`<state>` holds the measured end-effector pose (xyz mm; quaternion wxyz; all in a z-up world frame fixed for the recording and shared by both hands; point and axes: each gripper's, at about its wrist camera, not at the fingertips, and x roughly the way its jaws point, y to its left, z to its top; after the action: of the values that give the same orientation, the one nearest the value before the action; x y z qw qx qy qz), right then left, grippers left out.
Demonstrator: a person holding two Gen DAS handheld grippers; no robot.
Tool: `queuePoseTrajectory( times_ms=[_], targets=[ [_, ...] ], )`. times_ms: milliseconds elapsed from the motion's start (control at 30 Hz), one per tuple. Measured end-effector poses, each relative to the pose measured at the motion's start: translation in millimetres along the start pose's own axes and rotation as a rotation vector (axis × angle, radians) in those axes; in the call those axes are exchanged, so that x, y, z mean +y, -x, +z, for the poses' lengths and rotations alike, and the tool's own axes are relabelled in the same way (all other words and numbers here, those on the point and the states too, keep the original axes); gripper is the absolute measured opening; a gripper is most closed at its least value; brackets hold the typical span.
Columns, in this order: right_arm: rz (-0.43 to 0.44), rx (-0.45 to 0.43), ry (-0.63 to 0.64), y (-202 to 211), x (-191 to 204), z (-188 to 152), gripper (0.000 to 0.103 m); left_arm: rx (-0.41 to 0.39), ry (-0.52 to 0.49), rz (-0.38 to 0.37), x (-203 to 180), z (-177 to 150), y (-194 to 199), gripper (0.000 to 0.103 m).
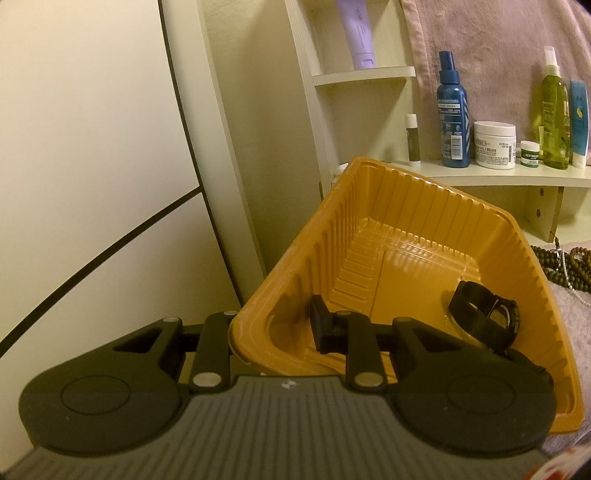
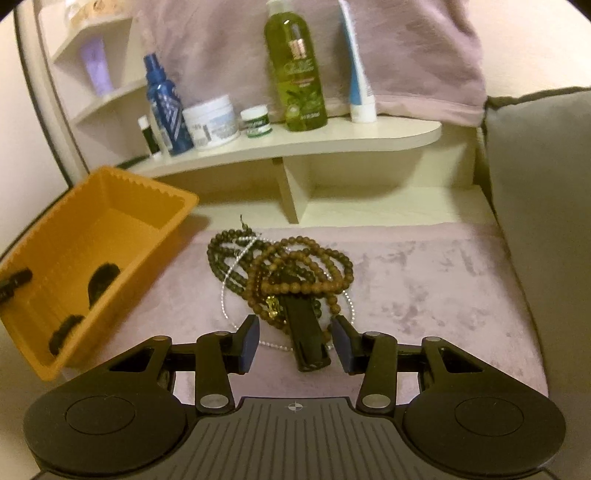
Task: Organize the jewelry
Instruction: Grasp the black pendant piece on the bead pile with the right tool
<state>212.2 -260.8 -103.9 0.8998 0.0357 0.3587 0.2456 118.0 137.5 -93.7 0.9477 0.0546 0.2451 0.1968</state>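
From the left wrist camera, the left gripper (image 1: 275,328) was clamped on the near wall of one orange plastic tray (image 1: 388,236), one finger inside the tray and the other outside, so the tray hung tilted. Inside it lay one black watch (image 1: 484,317), resting against the lower right wall. At the far right edge, a pile of bead strands (image 1: 561,269) showed partly on a pale towel (image 1: 569,317). Behind the tray, a cream shelf (image 1: 498,175) carried seven toiletry items: one small stick, one blue spray bottle (image 1: 453,110), one large white cream jar (image 1: 495,144), one small green-labelled jar, one green bottle (image 1: 554,110), one blue-and-white tube, and, on a higher ledge, one lilac tube (image 1: 358,33).

From the right wrist camera, the right gripper (image 2: 295,343) stood with its jaws apart and its two blue pads clear of anything, holding nothing. Between its fingers lay one black strap-like piece (image 2: 306,332), which ran up into the pile of jewelry. That pile sat on the pinkish towel (image 2: 424,280) and held two wooden bead strands, one dark brown (image 2: 225,251) and one lighter brown (image 2: 317,258), plus one thin silvery chain (image 2: 225,299) looped around them. The strands were tangled together, touching. To the left, the orange tray (image 2: 92,258) was tipped, with blurred dark shapes inside. The shelf (image 2: 332,142) behind held the same bottles and jars. A grey cushion (image 2: 543,184) stood at the right.
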Motion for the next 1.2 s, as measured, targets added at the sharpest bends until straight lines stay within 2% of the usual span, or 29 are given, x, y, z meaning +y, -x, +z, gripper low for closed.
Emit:
queuePoseTrajectory(
  times_ms=[233, 433, 733, 767, 867, 1200],
  targets=[
    [-0.047, 0.025, 0.102, -26, 6, 0, 0.045, 0.001, 0.000, 0.000, 1, 0, 0, 0.024],
    [-0.055, 0.042, 0.128, -37, 6, 0, 0.044, 0.002, -0.001, 0.000, 1, -1, -1, 0.024],
    [-0.074, 0.045, 0.164, -40, 5, 1, 0.029, 0.002, -0.001, 0.000, 0, -1, -1, 0.024],
    [-0.073, 0.043, 0.172, -39, 6, 0, 0.024, 0.002, -0.001, 0.000, 0, -1, -1, 0.024],
    [-0.071, 0.047, 0.192, -39, 10, -1, 0.023, 0.002, -0.001, 0.000, 0, -1, -1, 0.024],
    [-0.025, 0.074, 0.138, -27, 8, -3, 0.022, 0.002, -0.001, 0.001, 0, -1, -1, 0.024]
  ],
)
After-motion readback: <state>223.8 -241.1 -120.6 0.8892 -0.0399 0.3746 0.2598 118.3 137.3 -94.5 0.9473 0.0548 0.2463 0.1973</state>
